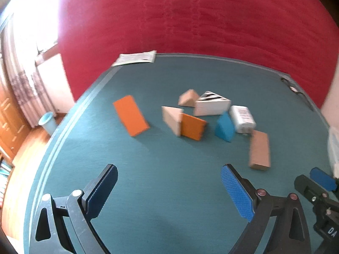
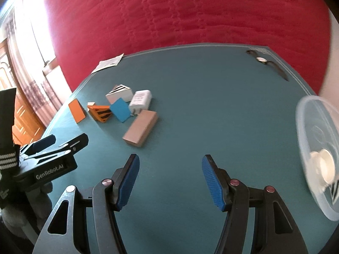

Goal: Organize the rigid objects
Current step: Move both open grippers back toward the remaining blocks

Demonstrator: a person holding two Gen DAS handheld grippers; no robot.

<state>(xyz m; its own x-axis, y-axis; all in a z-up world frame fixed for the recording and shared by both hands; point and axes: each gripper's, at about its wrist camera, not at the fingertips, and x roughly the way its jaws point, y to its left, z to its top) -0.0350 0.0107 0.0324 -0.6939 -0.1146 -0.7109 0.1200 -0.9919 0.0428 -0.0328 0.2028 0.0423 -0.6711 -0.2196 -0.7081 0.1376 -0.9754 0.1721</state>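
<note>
Several small blocks lie in a loose cluster on the teal table (image 1: 161, 169): an orange slab (image 1: 131, 115), an orange-faced wedge (image 1: 191, 127), a blue wedge (image 1: 225, 127), a striped white wedge (image 1: 211, 103), a white adapter (image 1: 242, 118) and a tan wooden block (image 1: 259, 150). My left gripper (image 1: 169, 192) hovers open, near side of the cluster, nothing between its fingers. My right gripper (image 2: 170, 182) is open and empty too; the tan block (image 2: 141, 128) lies just ahead to its left. The left gripper (image 2: 53, 146) shows at the left edge of the right wrist view.
A clear plastic container (image 2: 313, 148) with white pieces inside stands at the table's right edge. A wristwatch (image 2: 262, 60) lies at the far right corner, a paper leaflet (image 1: 135, 58) at the far left corner. A red bedspread (image 1: 190, 17) rises behind the table.
</note>
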